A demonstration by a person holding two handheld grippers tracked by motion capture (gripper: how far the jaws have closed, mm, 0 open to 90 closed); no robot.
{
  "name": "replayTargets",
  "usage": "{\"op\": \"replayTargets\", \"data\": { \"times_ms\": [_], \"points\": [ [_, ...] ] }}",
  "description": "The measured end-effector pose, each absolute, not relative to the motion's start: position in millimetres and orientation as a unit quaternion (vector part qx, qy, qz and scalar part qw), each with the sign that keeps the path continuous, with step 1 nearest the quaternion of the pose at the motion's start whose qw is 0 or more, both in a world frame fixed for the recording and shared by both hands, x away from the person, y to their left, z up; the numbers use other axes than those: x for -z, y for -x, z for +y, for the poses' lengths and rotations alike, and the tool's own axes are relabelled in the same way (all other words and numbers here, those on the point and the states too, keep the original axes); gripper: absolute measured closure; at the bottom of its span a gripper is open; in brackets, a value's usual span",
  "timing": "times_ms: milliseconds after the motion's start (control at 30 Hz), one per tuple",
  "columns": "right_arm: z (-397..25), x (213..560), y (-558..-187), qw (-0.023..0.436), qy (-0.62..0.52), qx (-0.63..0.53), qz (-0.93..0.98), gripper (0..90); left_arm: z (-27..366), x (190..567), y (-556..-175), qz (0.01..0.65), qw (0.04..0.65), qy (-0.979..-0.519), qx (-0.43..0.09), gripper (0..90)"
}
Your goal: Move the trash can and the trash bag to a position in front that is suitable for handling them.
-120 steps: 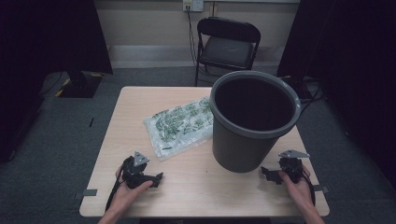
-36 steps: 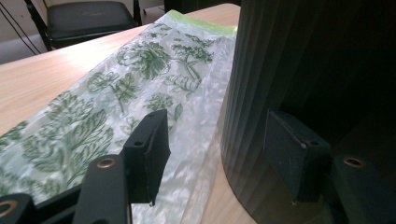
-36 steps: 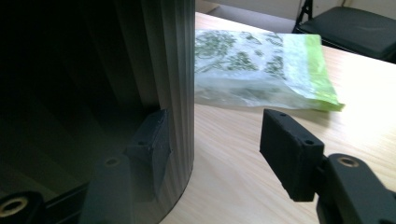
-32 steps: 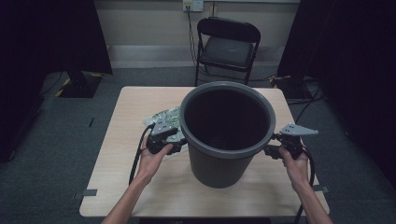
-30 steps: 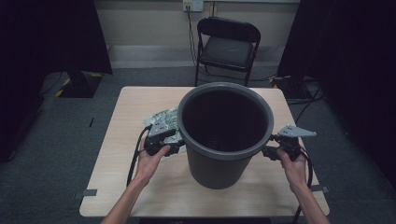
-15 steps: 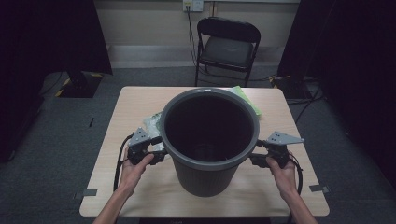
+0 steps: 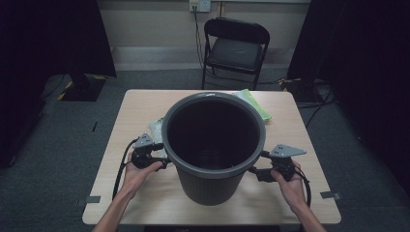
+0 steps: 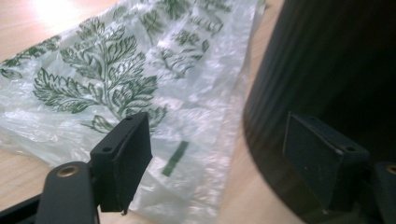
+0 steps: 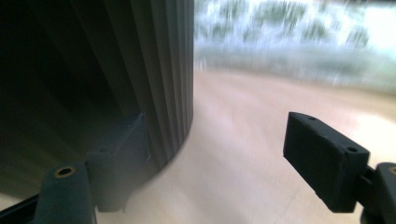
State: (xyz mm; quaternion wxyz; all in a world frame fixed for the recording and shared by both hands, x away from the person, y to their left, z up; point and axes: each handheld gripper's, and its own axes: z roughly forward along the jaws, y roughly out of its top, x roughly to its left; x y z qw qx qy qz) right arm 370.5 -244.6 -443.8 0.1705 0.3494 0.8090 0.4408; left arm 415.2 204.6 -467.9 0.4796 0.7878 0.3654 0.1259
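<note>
Dark grey bucket point(image 7: 213, 145) has come nearer the person than a moment ago, uncovering more leaf-printed bag point(image 8: 140, 79) behind it. Left gripper point(image 7: 157, 153) and right gripper point(image 7: 256, 170) flank it, fingers spread wide, clamping nothing.

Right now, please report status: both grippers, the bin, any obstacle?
Left gripper and right gripper open, pressed against opposite sides of the bin. Bin upright over mid-table. Leaf-print plastic bag flat beside the bin, left side; nothing blocking.

Dark grey ribbed bucket point(image 7: 213, 145) between the black-jawed left gripper point(image 7: 151, 153) and right gripper point(image 7: 269, 166); translucent plastic bag point(image 8: 140, 79) with dark green fern print ahead of the left gripper, on a pale wood-grain table point(image 7: 140, 104).
</note>
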Motion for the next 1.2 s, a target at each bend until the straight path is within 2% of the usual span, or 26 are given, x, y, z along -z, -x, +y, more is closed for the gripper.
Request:
{"op": "replayTargets", "data": {
  "times_ms": [233, 367, 467, 567, 633, 733, 833, 933, 1200],
  "points": [
    [-262, 483, -378, 0.129, -0.387, -0.411, 0.815, 19.5, 202, 481, -425, 0.358, 0.458, -0.805, -0.121, 28.6],
    [-263, 489, -380, 0.135, -0.391, -0.394, 0.821, 19.1, 200, 487, -426, 0.349, 0.436, -0.819, -0.131, 31.9],
    [-261, 494, -381, 0.134, -0.39, -0.382, 0.827, 18.8, 197, 497, -429, 0.343, 0.397, -0.841, -0.136, 34.4],
    [-259, 495, -381, 0.132, -0.385, -0.379, 0.831, 18.8, 197, 500, -428, 0.343, 0.395, -0.839, -0.146, 38.5],
    [-259, 496, -382, 0.131, -0.385, -0.377, 0.832, 18.8, 197, 500, -428, 0.344, 0.395, -0.839, -0.148, 44.4],
    [-259, 496, -382, 0.132, -0.386, -0.378, 0.831, 18.7, 199, 500, -427, 0.329, 0.394, -0.843, -0.159, 59.3],
    [-259, 496, -381, 0.133, -0.386, -0.377, 0.832, 18.3, 197, 500, -426, 0.33, 0.401, -0.842, -0.146, 77.2],
    [-258, 497, -381, 0.134, -0.385, -0.376, 0.832, 18.2, 197, 499, -424, 0.323, 0.406, -0.846, -0.123, 90.0],
    [-258, 497, -381, 0.135, -0.386, -0.378, 0.831, 17.9, 192, 496, -407, 0.304, 0.4, -0.859, -0.097, 90.0]
  ]
}}
